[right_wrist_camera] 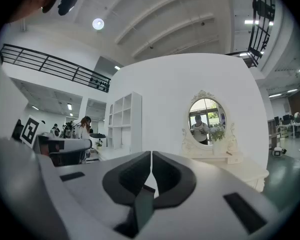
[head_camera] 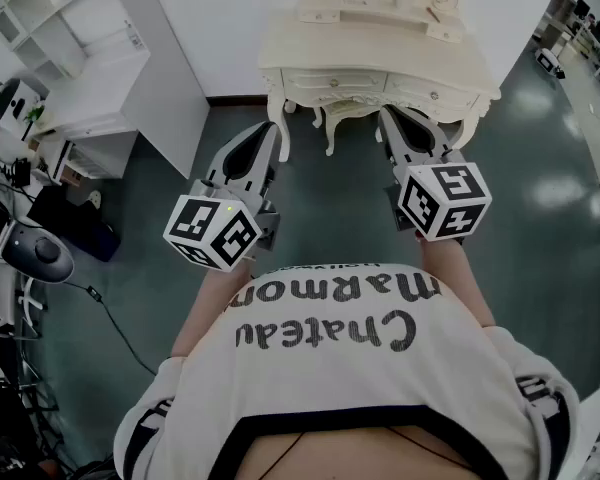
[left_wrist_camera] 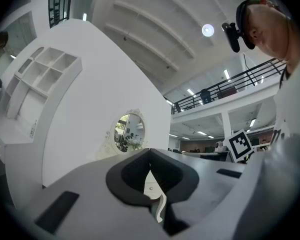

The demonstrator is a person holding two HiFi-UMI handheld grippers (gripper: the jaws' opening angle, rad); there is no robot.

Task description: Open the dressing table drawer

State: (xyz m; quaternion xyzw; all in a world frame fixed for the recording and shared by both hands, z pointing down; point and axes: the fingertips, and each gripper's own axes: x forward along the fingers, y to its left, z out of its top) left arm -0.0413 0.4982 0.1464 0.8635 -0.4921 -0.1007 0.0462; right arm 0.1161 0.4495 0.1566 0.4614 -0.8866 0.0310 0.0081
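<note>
The table (head_camera: 380,43) stands at the far side against the wall. Its two front drawers, the left drawer (head_camera: 333,81) and the right drawer (head_camera: 427,95), both sit flush and closed. The task has not visibly begun.

The left gripper (head_camera: 270,128) and right gripper (head_camera: 390,116) are held side by side in front of the person, pointing at the table but short of it. Each gripper view shows the two jaws pressed together with nothing between them — both are closed and empty.

Likely trouble from here:
- The jaws must be spread before reaching a drawer front. A closed tip would only bump the wood and push the drawer in.
- The task does not say which drawer, so either hand could go to the wrong one.
- The handle looks small from here, so a shallow or off-centre pinch could slip off when pulled.
- The table looks light on thin curved legs — a hard or slanted tug might drag it or jam the drawer instead of sliding it out.
</note>
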